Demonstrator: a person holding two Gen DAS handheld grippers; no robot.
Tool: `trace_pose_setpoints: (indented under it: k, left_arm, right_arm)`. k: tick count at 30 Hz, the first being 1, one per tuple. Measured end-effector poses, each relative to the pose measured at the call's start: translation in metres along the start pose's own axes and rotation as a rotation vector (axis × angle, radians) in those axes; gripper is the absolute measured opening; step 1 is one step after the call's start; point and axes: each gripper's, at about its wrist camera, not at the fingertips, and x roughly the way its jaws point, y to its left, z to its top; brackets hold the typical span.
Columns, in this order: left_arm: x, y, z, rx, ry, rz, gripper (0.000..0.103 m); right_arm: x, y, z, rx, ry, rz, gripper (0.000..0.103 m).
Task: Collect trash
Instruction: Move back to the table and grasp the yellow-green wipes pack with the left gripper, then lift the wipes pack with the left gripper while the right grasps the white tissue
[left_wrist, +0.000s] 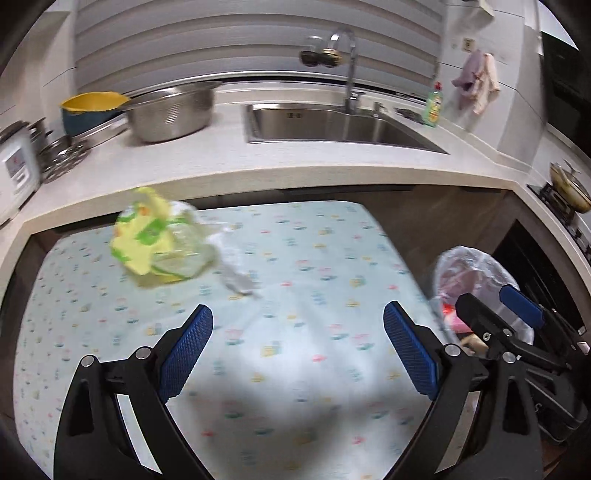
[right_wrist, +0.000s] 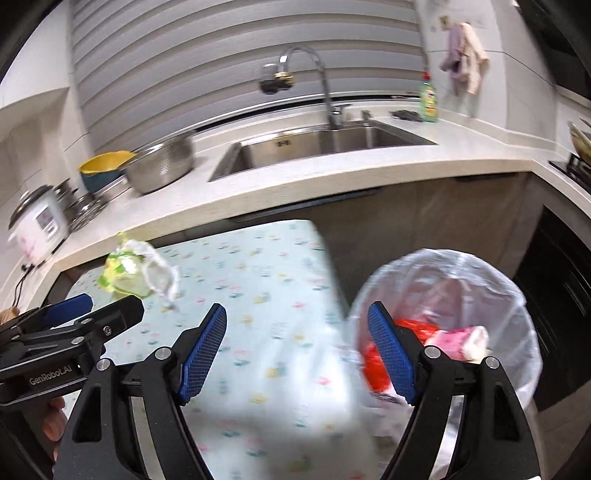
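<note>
A crumpled yellow-green plastic wrapper (left_wrist: 159, 243) with a clear plastic piece beside it lies at the far left of the patterned table (left_wrist: 295, 369). It also shows in the right wrist view (right_wrist: 127, 273). My left gripper (left_wrist: 297, 332) is open and empty above the table, short of the wrapper. My right gripper (right_wrist: 297, 332) is open and empty at the table's right edge, next to the trash bin (right_wrist: 480, 280) lined with a clear bag that holds red and pink trash. The bin also shows in the left wrist view (left_wrist: 469, 269).
A kitchen counter (left_wrist: 221, 166) runs behind the table with a sink (left_wrist: 332, 125), a faucet, a steel bowl (left_wrist: 171, 110), a yellow-blue bowl, a rice cooker (right_wrist: 37, 225) and a green bottle (left_wrist: 434, 107). A stove with a pan (left_wrist: 569, 188) is at the right.
</note>
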Motion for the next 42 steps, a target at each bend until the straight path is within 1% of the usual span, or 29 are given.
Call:
trace_pose_setpoints:
  k: [4,7,10,13,18,24,29,31,32,34,35,36,37,38,39,40,41,42]
  left_arm:
    - [-0.004,0.047,0.000,-0.035,0.004,0.065,0.090]
    - [-0.003,0.083,0.000,-0.071,0.016,0.103,0.090]
    - [0.001,0.115,0.001,-0.111,0.029,0.130,0.090]
    - [0.009,0.141,0.003,-0.145,0.040,0.142,0.090]
    - [0.029,0.164,0.007,-0.178,0.052,0.139,0.090]
    - [0.062,0.169,0.013,-0.177,0.068,0.097,0.090]
    - [0.089,0.163,0.020,-0.171,0.077,0.064,0.090]
    - [0.099,0.160,0.023,-0.167,0.078,0.053,0.090]
    - [0.104,0.158,0.024,-0.162,0.077,0.048,0.090]
    - [0.111,0.153,0.025,-0.153,0.076,0.042,0.089]
    - [0.114,0.151,0.026,-0.151,0.074,0.032,0.088]
    - [0.116,0.149,0.027,-0.148,0.073,0.021,0.083]
    - [0.117,0.147,0.027,-0.146,0.070,0.008,0.075]
    - [0.118,0.145,0.028,-0.146,0.066,-0.007,0.070]
    - [0.117,0.142,0.029,-0.143,0.065,-0.022,0.059]
    - [0.117,0.139,0.030,-0.136,0.066,-0.032,0.046]
    - [0.116,0.135,0.031,-0.127,0.064,-0.043,0.037]
    - [0.115,0.132,0.032,-0.115,0.066,-0.041,0.024]
  right_arm:
    - [0.017,0.044,0.003,-0.026,0.014,0.059,0.076]
    - [0.032,0.074,0.003,-0.049,0.027,0.078,0.076]
    - [0.050,0.099,0.001,-0.069,0.049,0.100,0.076]
    - [0.065,0.118,-0.001,-0.088,0.061,0.110,0.076]
    - [0.095,0.140,-0.003,-0.115,0.090,0.122,0.075]
    - [0.131,0.153,-0.002,-0.138,0.115,0.127,0.073]
    - [0.156,0.152,-0.002,-0.144,0.142,0.132,0.063]
    - [0.165,0.151,-0.003,-0.148,0.158,0.133,0.052]
    - [0.167,0.150,-0.002,-0.145,0.166,0.138,0.048]
    - [0.172,0.148,0.000,-0.133,0.177,0.146,0.031]
    - [0.173,0.146,0.001,-0.133,0.179,0.148,0.028]
    - [0.174,0.146,0.002,-0.136,0.177,0.144,0.020]
    - [0.174,0.146,0.002,-0.141,0.178,0.141,0.014]
    - [0.174,0.146,0.002,-0.147,0.181,0.144,0.012]
    - [0.174,0.146,0.002,-0.151,0.180,0.143,0.008]
    - [0.173,0.146,0.002,-0.155,0.178,0.142,0.006]
    - [0.172,0.147,0.002,-0.158,0.176,0.143,0.006]
    - [0.170,0.147,0.002,-0.159,0.174,0.142,0.005]
